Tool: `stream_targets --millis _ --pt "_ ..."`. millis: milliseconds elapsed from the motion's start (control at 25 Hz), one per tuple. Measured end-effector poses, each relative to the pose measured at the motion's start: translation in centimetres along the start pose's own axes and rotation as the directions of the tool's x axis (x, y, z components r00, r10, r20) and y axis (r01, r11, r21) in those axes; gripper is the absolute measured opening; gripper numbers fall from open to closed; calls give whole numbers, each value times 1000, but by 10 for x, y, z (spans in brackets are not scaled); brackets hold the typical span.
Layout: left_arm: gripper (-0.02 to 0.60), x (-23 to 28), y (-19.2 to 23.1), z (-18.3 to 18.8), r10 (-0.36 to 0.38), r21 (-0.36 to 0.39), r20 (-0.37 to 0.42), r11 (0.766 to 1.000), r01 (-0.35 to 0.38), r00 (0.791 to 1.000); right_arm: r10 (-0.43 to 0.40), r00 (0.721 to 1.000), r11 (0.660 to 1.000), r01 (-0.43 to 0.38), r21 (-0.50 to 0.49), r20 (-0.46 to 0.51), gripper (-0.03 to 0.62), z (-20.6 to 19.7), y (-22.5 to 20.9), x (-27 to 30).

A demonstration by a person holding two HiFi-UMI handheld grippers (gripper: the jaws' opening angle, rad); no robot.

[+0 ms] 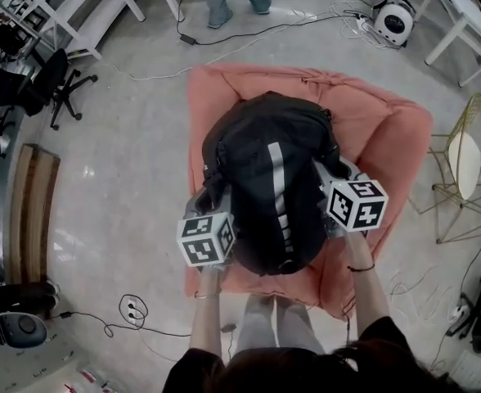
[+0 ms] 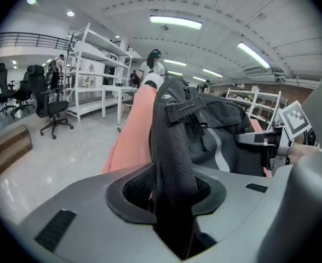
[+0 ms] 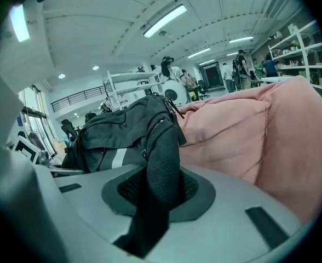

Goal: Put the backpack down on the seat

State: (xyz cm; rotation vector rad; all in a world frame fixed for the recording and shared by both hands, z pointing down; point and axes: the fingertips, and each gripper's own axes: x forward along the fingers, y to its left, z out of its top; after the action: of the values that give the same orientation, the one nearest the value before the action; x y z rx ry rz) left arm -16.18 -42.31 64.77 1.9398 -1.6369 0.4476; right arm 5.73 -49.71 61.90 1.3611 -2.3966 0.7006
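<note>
The room is a big workshop with a grey shiny floor [image 1: 126, 178] and white shelves [image 2: 90, 75] far beyond the jaws. The pink seat [image 1: 388, 137] lies below and ahead of both jaws. The black backpack [image 1: 265, 187] lies on its cushion, between the two grippers and just ahead of them.

The left gripper [image 2: 172, 201] has the left mesh strap [image 2: 172, 147] standing upright between its jaws, and they seem to pinch it. The right gripper [image 3: 155, 196] pinches the right mesh strap [image 3: 162, 147] in the same way.

I judge that the setting-down step is nearly done, because the bag seems to rest with its weight on the seat. The next move calls for spreading both jaws so the straps slip out, then drawing the grippers back without dragging the bag off the cushion.
</note>
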Motion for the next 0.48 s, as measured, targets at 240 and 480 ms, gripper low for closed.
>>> stream_targets --millis 240,480 --pt "149 10 3 0 3 -2 19 1000 -3 1000 -25 999 1000 25 0 22 86 -1 -6 9" --pt "172 14 1 1 -32 -24 53 999 34 998 -36 999 999 35 29 27 120 -3 -12 13"
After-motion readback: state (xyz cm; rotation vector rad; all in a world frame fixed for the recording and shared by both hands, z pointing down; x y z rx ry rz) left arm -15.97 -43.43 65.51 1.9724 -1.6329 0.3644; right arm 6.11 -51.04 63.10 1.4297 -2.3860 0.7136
